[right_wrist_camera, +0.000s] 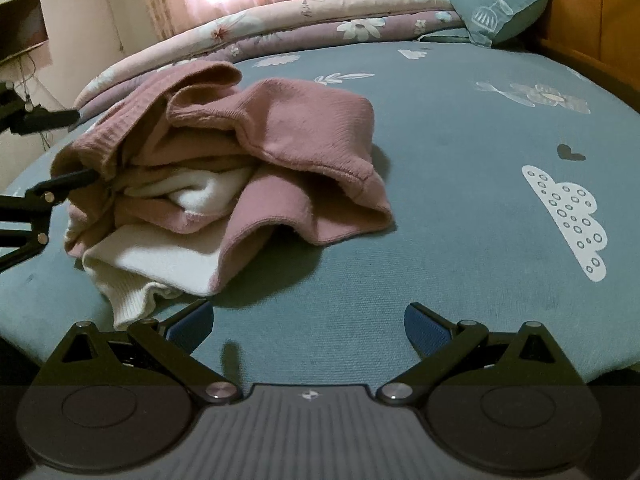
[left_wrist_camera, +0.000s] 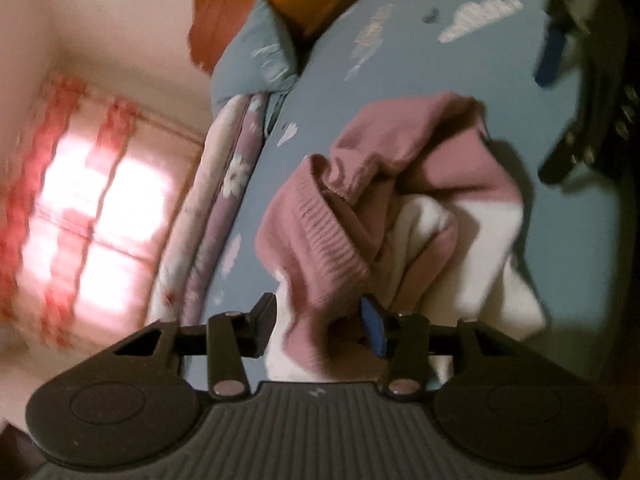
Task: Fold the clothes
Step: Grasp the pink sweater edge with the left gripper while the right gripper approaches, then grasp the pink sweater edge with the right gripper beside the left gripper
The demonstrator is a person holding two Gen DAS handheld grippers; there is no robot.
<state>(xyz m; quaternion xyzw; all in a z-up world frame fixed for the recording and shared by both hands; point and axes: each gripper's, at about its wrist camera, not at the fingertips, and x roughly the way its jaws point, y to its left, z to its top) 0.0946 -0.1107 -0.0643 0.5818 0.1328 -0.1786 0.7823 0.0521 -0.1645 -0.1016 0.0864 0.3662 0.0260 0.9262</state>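
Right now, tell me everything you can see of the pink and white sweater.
The pink and white sweater is a knit garment with ribbed hems, dusty pink with cream-white panels. It lies crumpled in an unfolded heap on the blue patterned bedsheet. The left gripper has its fingers around a pink ribbed edge; the right gripper hangs open just short of it.

A crumpled sweater (right_wrist_camera: 224,160) lies on the bed (right_wrist_camera: 440,208), toward its left side. Behind it, along the bed's far edge, runs a rolled quilt (right_wrist_camera: 280,20). A pillow (right_wrist_camera: 500,4) sits in the far right corner, against the headboard (right_wrist_camera: 580,12).
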